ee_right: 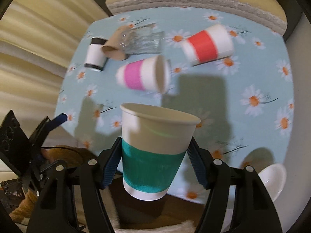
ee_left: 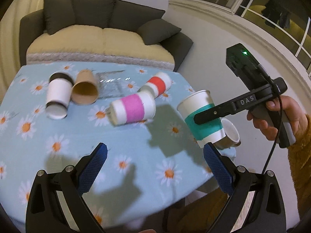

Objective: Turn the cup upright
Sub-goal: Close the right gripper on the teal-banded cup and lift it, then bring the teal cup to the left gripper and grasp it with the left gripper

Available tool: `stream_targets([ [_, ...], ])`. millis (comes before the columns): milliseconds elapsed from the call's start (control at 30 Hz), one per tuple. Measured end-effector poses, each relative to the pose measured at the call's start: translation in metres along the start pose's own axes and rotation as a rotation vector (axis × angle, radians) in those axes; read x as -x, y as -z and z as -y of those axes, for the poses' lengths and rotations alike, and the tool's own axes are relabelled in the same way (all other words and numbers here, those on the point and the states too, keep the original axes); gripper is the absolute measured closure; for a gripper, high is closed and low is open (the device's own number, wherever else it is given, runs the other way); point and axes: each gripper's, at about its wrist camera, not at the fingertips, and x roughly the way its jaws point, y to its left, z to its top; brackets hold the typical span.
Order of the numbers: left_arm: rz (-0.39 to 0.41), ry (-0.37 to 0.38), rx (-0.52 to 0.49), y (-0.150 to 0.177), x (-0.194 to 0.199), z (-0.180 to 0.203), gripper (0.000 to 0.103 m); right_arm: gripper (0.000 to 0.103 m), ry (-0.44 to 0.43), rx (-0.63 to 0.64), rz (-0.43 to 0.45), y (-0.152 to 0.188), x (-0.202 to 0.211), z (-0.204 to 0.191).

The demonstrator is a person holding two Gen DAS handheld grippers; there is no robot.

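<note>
The right gripper (ee_right: 153,161) was clamped on the white paper cup with a teal band (ee_right: 153,155), its blue ribbed pads pressing the band from both sides. The cup hung in the air above the near edge of the round table covered in a pale blue daisy-print cloth (ee_left: 136,151), mouth up and only slightly tilted, its base clear of the surface. The left gripper (ee_left: 155,167) hovered over the cloth with its jaws spread wide and nothing between them.

Judging by this, the turn itself looked essentially done for this cup; what remained was to lower it onto its base and let go. Other cups lay on their sides on the cloth: a white paper cup with a pink band (ee_left: 133,108), a white paper cup with a red band (ee_left: 158,85), a plain brown paper cup (ee_left: 85,88) and a white paper cup with black rims (ee_left: 58,97). A small white ceramic cup (ee_left: 230,134) lay tipped just behind the held cup. If the task covers them all, most of the work was still ahead.
</note>
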Motion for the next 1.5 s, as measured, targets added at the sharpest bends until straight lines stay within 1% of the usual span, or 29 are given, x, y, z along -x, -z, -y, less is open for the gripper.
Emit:
stream_targets([
  [200,-0.024,-0.010,0.072,0.020,0.016,-0.015,0.006,0.037,-0.045,-0.020,0.001,0.020,-0.024,-0.023],
  [300,-0.040,-0.026,0.080,0.028,0.019,-0.019,0.006,0.037,-0.043,-0.031,-0.003,0.027,-0.039,-0.030],
  [367,-0.051,-0.033,0.083,0.032,0.018,-0.019,0.006,0.037,-0.049,-0.039,-0.022,0.030,-0.052,-0.032],
  [567,-0.071,-0.040,0.106,0.040,0.013,-0.027,0.006,0.037,-0.051,-0.057,-0.053,0.030,-0.081,-0.033],
  [833,-0.102,-0.045,0.131,0.044,0.003,-0.039,0.006,0.036,-0.036,-0.083,-0.063,0.026,-0.104,-0.027],
  [867,-0.105,-0.047,0.133,0.044,0.002,-0.040,0.006,0.036,-0.044,-0.080,-0.068,0.026,-0.107,-0.027],
  [1033,-0.113,-0.054,0.129,0.046,0.000,-0.040,0.006,0.034,-0.047,-0.084,-0.065,0.027,-0.106,-0.026],
  [1067,-0.115,-0.054,0.128,0.045,-0.001,-0.040,0.006,0.028,-0.046,-0.088,-0.064,0.027,-0.106,-0.026],
  [1100,-0.117,-0.054,0.127,0.046,-0.002,-0.039,0.006,0.025,-0.049,-0.090,-0.063,0.027,-0.105,-0.025],
  [1267,-0.131,-0.057,0.102,0.045,-0.005,-0.032,0.006,0.025,-0.061,-0.094,-0.045,0.030,-0.093,-0.023],
  [1400,-0.141,-0.044,0.085,0.043,-0.007,-0.019,0.006,0.025,-0.088,-0.095,0.004,0.038,-0.068,-0.020],
  [1500,-0.158,-0.017,0.081,0.039,-0.010,-0.007,0.006,0.025,-0.090,-0.093,0.054,0.047,-0.044,-0.017],
])
